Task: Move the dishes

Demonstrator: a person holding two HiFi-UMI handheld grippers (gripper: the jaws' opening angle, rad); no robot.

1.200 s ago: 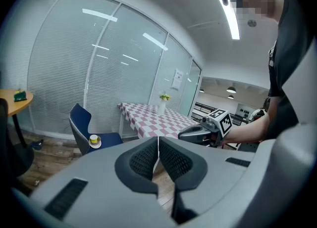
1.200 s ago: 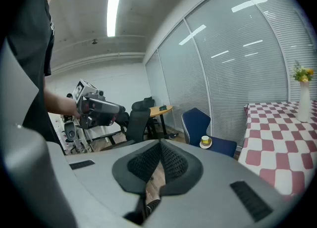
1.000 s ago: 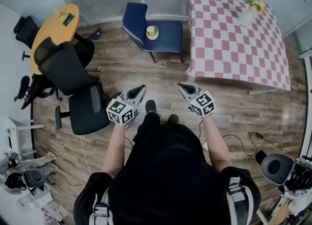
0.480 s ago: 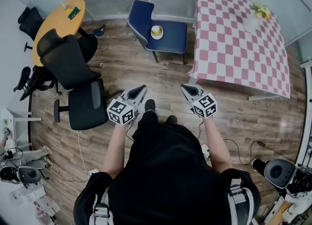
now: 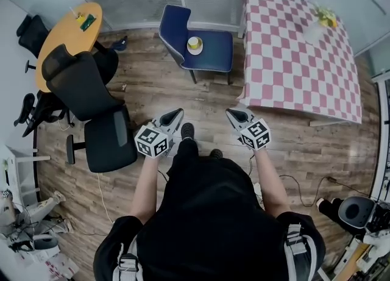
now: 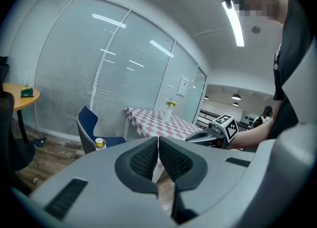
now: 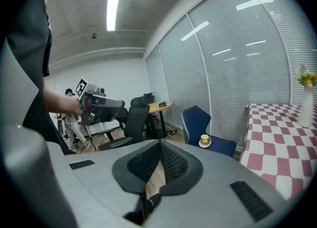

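A yellow cup on a white saucer [image 5: 194,44] sits on the seat of a blue chair [image 5: 210,48], far ahead of both grippers. The same cup and saucer [image 6: 100,143] [image 7: 205,140] appear small in both gripper views. My left gripper [image 5: 175,114] is held at waist height over the wooden floor, its jaws shut with nothing between them. My right gripper [image 5: 234,113] is level with it, about an arm's width to the right, also shut and empty. Each gripper shows in the other's view: the right gripper [image 6: 220,129] and the left gripper [image 7: 99,104].
A table with a pink checked cloth [image 5: 298,48] stands right of the chair, with a vase of flowers [image 5: 318,19] at its far side. A black office chair [image 5: 91,109] and a round orange table [image 5: 64,36] stand at the left. Cables lie on the floor.
The view has shifted slightly as the person steps forward. Both grippers stay shut and keep their places in front of the body.
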